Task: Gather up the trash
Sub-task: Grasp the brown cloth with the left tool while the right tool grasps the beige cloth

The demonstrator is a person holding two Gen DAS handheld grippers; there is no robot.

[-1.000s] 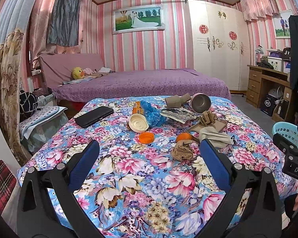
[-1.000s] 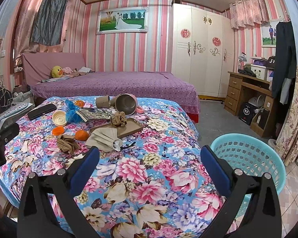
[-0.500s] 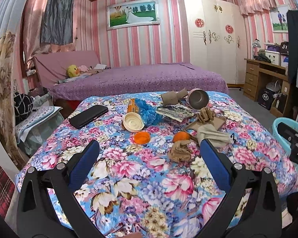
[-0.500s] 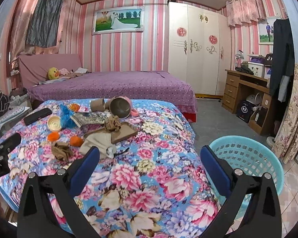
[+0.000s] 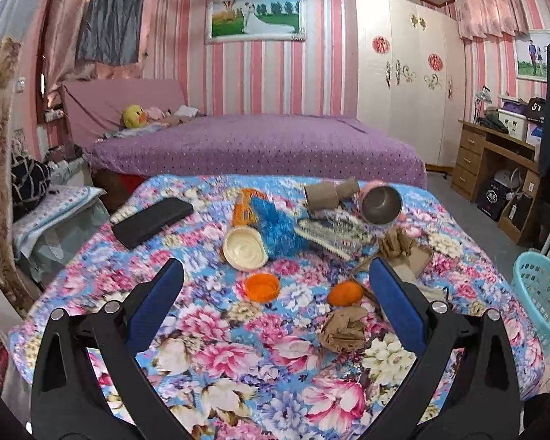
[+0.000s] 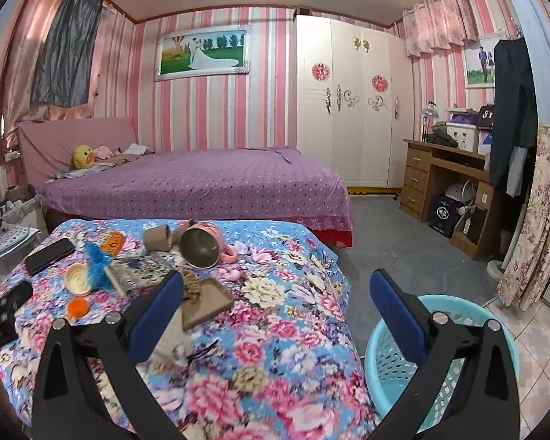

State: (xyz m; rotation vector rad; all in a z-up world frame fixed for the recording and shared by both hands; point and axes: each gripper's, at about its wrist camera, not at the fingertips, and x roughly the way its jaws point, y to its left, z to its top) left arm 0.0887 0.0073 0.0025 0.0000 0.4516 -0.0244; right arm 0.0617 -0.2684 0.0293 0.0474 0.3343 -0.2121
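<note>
On the floral cloth lie a crumpled brown paper wad (image 5: 343, 330), an orange peel (image 5: 344, 293), an orange lid (image 5: 262, 286), a cream lid (image 5: 245, 251), a blue wrapper (image 5: 275, 223), cardboard rolls (image 5: 321, 195) and a second brown wad (image 5: 394, 244). My left gripper (image 5: 275, 300) is open and empty above the near trash, touching nothing. My right gripper (image 6: 275, 308) is open and empty over the table's right edge, beside the turquoise basket (image 6: 396, 363). A folded grey cloth (image 6: 172, 341) lies behind its left finger.
A metal cup (image 5: 381, 205) with pink outside lies on its side. A black phone (image 5: 152, 222), a magazine (image 5: 330, 233) and a brown tray (image 6: 205, 302) are also on the table. A purple bed (image 6: 201, 179) stands behind, a desk (image 6: 443, 172) at right.
Both grippers have pulled back and tilted slightly. The left view now looks down closer on the trash, and the right view has swung a little right toward the basket. Nothing grasped.
</note>
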